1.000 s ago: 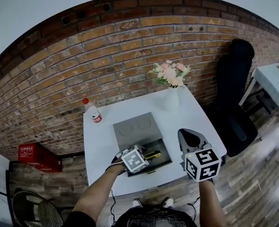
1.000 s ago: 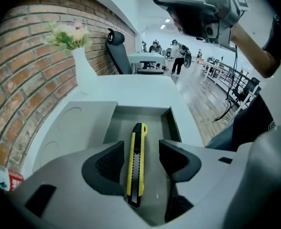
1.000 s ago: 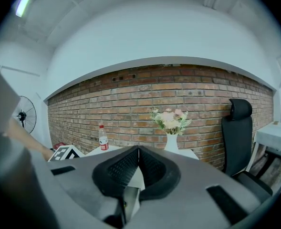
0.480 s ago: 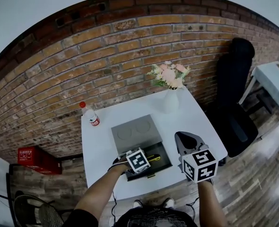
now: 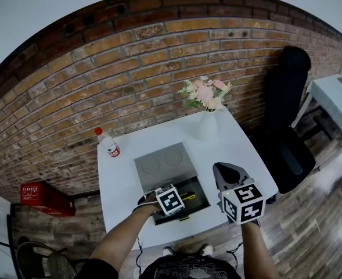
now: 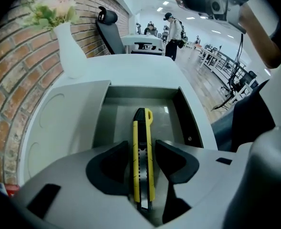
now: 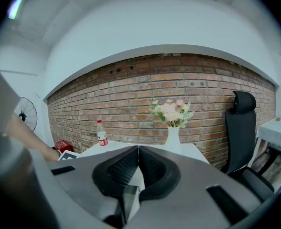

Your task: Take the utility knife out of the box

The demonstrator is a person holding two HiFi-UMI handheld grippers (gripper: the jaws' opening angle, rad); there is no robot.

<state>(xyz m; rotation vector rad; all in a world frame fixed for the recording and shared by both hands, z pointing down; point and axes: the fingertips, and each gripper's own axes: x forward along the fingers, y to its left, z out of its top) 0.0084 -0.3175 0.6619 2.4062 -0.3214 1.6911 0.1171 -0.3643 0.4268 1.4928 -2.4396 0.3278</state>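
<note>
A yellow-and-black utility knife (image 6: 141, 156) lies lengthwise on the floor of an open grey box (image 6: 190, 124). The box's lid (image 5: 164, 164) is folded back on the white table (image 5: 121, 179). My left gripper (image 6: 142, 152) points steeply down into the box and straddles the knife's handle. Its jaws are closing, and I still see thin gaps between the dark pads (image 6: 112, 162) and the handle. In the head view its marker cube (image 5: 170, 200) covers most of the knife (image 5: 188, 196). My right gripper (image 5: 224, 170) hovers right of the box, shut (image 7: 138, 149) on nothing.
A white vase of flowers (image 5: 207, 124) stands at the table's back right and a red-capped bottle (image 5: 107, 143) at its back left. A black office chair (image 5: 287, 115) is to the right, a red crate (image 5: 37, 193) on the floor to the left. A brick wall runs behind.
My left gripper has sunk lower into the box over the knife. The right gripper has drifted slightly toward the box and stays shut.
</note>
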